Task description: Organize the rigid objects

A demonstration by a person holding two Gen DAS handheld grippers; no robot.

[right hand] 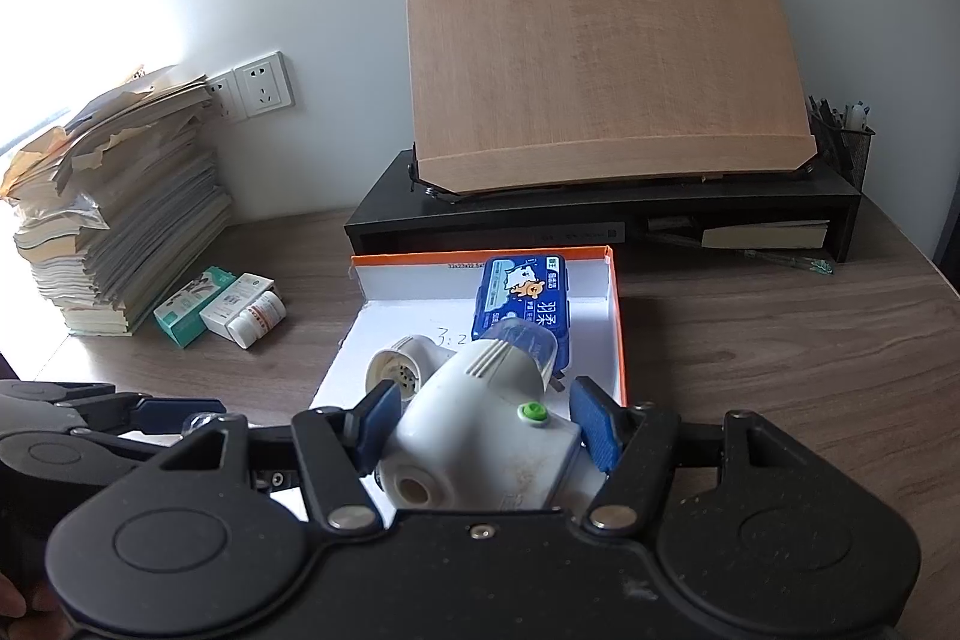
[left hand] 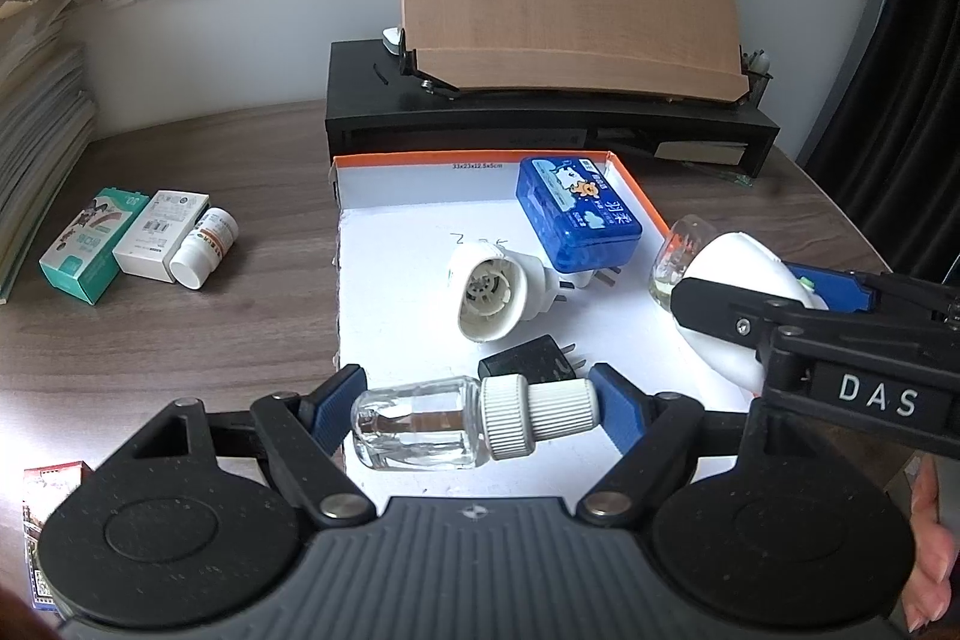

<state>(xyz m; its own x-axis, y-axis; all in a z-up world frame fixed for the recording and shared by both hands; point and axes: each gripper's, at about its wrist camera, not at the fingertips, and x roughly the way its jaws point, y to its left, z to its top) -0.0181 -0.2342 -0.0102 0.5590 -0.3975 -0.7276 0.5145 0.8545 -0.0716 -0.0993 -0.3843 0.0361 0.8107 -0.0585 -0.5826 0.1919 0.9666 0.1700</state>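
Observation:
My left gripper is shut on a clear glass bottle with a white ribbed cap, held sideways over the near end of the white box lid with an orange rim. My right gripper is shut on a white plug-in vaporizer with a green button, which has a clear bottle screwed in; it also shows in the left wrist view at the lid's right edge. In the lid lie a blue case, another white vaporizer and a black plug adapter.
Two small cartons and a white pill bottle lie on the wooden desk left of the lid. A stack of books stands at far left. A black shelf riser with a wooden board stands behind. A pen holder is at back right.

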